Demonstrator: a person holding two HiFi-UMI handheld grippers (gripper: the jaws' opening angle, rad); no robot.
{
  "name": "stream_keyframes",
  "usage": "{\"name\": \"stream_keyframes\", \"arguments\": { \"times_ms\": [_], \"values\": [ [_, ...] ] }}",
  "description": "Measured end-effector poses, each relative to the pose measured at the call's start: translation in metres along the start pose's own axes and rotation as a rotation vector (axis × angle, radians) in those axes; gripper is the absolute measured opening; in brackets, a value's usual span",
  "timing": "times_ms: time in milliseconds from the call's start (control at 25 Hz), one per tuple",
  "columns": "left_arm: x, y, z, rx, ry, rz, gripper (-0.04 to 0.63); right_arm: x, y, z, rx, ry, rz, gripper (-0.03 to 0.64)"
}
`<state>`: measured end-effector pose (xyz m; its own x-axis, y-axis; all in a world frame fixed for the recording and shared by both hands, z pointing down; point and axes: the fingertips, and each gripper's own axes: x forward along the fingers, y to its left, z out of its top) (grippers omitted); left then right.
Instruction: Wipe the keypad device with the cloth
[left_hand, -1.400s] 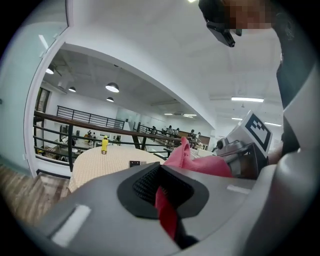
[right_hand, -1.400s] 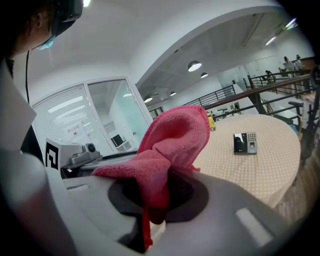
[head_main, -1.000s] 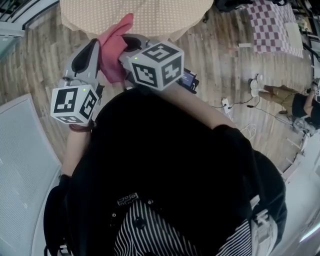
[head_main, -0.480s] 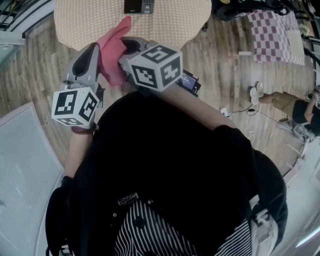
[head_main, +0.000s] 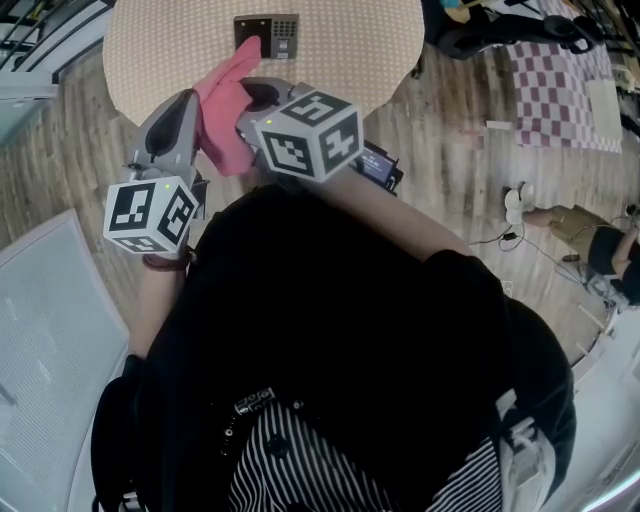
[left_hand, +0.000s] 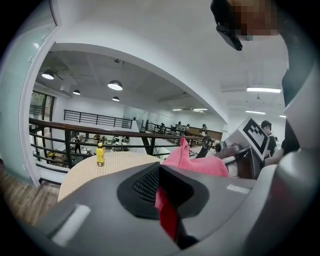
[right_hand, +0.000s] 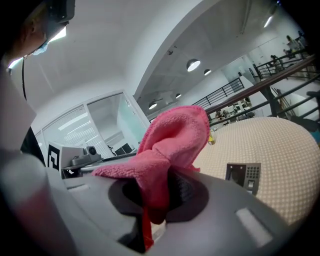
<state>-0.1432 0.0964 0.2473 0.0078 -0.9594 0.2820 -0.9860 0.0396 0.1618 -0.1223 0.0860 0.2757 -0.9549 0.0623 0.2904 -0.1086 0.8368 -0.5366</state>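
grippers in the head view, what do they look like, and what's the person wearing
The left gripper and right gripper are grey moulded plastic, each carrying a white cube with black square markers and a small green light. The person wears a black top.

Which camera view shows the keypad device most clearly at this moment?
The right gripper view: the keypad device lies in plain sight on the table, buttons visible. In the head view it is small and far, the cloth overlapping its edge. The left gripper view does not show it.
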Motion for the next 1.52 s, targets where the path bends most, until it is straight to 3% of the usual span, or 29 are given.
{"name": "stream_keyframes", "arguments": {
  "times_ms": [480,720,1160,1520],
  "values": [
    [0.071,-0.008,0.006,-0.002,0.075,0.002,-0.003,0.001,-0.072,0.027,0.105,-0.012,0.025,0.064],
    [0.089,0.01,0.011,-0.036,0.056,-0.021,-0.003,0.017,-0.086,0.039,0.101,-0.018,0.01,0.064],
    [0.141,0.045,0.024,-0.001,0.093,-0.167,-0.003,0.048,-0.13,0.07,0.14,-0.068,-0.123,0.064],
    [0.18,0.075,-0.005,0.04,0.214,-0.314,-0.003,0.084,-0.173,0.058,0.22,-0.068,-0.247,0.064]
  ]
}}
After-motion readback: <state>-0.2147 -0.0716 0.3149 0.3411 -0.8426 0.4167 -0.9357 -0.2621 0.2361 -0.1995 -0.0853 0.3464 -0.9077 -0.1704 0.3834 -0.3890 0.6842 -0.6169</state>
